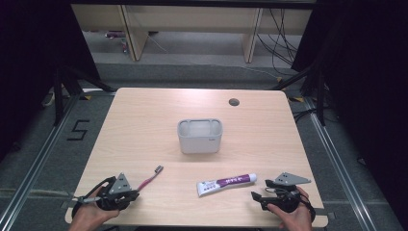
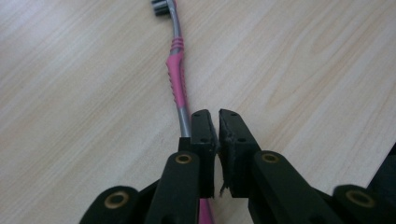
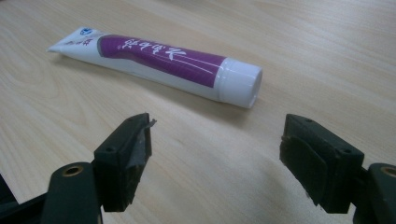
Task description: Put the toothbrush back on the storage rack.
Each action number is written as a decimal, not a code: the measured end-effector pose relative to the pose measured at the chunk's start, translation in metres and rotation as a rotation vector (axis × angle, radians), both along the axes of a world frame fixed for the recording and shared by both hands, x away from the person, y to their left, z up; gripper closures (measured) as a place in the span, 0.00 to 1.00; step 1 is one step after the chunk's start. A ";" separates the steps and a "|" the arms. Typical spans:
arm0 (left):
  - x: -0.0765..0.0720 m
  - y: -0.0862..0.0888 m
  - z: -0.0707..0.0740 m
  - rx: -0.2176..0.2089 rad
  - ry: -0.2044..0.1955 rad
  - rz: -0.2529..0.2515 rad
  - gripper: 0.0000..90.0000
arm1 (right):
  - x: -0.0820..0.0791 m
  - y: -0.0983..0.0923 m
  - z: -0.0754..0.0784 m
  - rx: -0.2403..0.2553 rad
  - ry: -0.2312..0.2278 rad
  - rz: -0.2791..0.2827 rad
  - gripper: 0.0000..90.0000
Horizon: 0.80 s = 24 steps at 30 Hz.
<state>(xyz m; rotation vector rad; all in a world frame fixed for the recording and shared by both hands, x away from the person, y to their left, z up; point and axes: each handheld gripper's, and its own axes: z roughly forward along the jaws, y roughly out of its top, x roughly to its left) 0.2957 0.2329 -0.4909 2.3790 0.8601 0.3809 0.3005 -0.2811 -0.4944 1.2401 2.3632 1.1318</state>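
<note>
1. The toothbrush (image 2: 177, 70) lies flat on the worktop (image 1: 144, 120) at its near left part – pink and grey handle, dark bristle head pointing away from me toward the middle of the board.
2. My left tongs (image 2: 218, 116) sit right at the handle's near end. In the left gripper view the handle runs down beside and under the left jaw, not between the pads; only a thin slit separates the jaws – nearly pressed together, with nothing in the slit.
3. In the high view my left hand (image 1: 89, 211) holds those tongs (image 1: 132, 195) at the near left corner, the brush angling up and to the right from them.
4. The toothpaste tube (image 3: 159, 63), white and purple with a white cap, lies on its side near the front edge, to the right of the brush and well apart from it.
5. My right tongs (image 3: 215, 140) are spread wide and empty, the tube's cap end just ahead of them and not touched.
6. A grey holder (image 1: 199, 136) with open compartments stands upright in the middle of the worktop, beyond both things.
</note>
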 end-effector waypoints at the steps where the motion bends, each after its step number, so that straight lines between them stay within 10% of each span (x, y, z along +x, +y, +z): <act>1: 0.003 0.000 0.003 0.010 0.006 -0.009 0.86 | 0.000 0.000 0.000 0.000 0.000 0.000 0.28; 24: 0.042 -0.022 0.011 0.188 0.169 0.014 0.72 | 0.001 -0.001 0.000 -0.008 -0.013 0.003 0.28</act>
